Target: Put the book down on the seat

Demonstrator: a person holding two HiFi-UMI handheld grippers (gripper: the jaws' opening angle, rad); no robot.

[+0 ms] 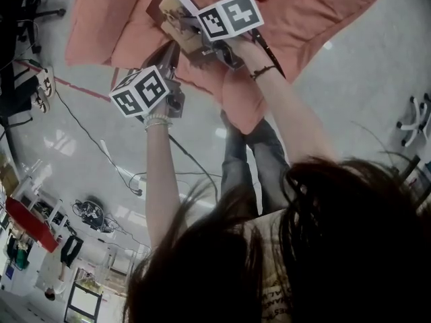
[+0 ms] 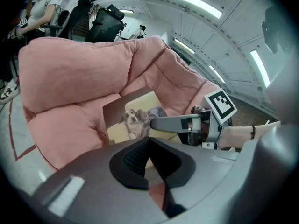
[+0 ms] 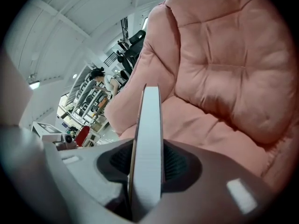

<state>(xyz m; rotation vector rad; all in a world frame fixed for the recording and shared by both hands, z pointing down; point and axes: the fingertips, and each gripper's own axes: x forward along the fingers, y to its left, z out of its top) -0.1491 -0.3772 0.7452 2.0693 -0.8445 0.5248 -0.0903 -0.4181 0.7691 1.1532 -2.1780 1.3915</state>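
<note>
Book [image 1: 176, 15] held over a pink cushioned seat [image 1: 128, 25], in the upper part of the head view. The right tongs [image 3: 148, 164] pinch the book across its thickness. In the right gripper view its pale page edge stands upright between the two dark pads, running up the centre of the frame. In the left gripper view the cover, which bears a picture of a dog, faces the camera at centre frame, with the right tongs' grey finger laid across its right side. The left tongs [image 2: 149, 160] are drawn to a narrow wedge. A beige sliver between the pads matches the cover, so they are judged to be clamped on the book's lower corner. The book stands in front of the backrest and above the seat cushion [image 2: 70, 129]. It appears not yet to rest on the cushion, though contact at its far edge cannot be ruled out. The step in hand is judged to be the carry down onto the seat. The next move calls for tipping the book flat, bringing it to the cushion with both tongs level, and then spreading both pairs together so that neither drags it askew on the soft, sloping padding.
</note>
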